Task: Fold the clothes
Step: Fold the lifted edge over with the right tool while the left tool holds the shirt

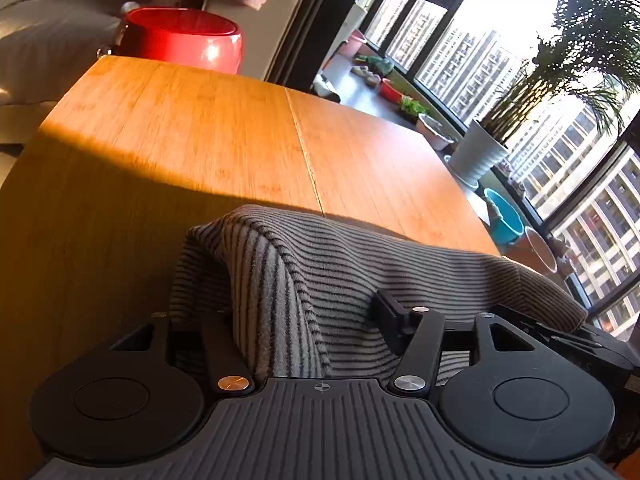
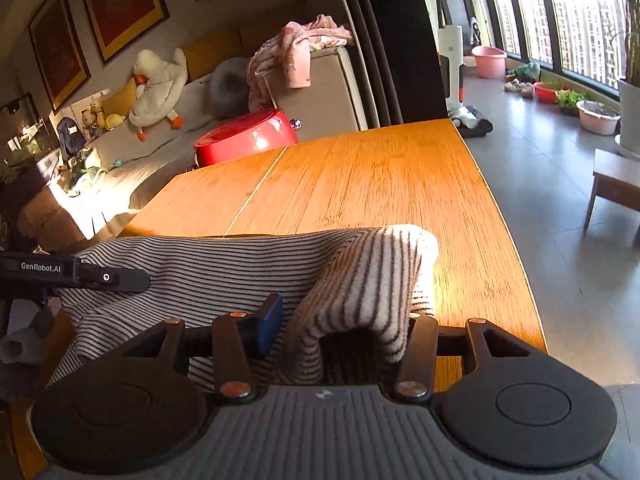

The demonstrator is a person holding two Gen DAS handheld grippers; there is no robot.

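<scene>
striped cloth point(image 1: 360, 280) spans sideways between both grippers, left gripper point(image 1: 304, 320) and right gripper point(image 2: 336, 320) each clamped on an end, table point(image 2: 360, 176) ahead of the fingers.

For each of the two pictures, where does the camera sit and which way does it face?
Left wrist: behind the left tongs, facing across the wooden table toward the windows; its linkage shows.
Right wrist: behind the right tongs, facing the sofa; the left tongs appear at the left edge.
Shared: striped garment, table, red pot.
</scene>
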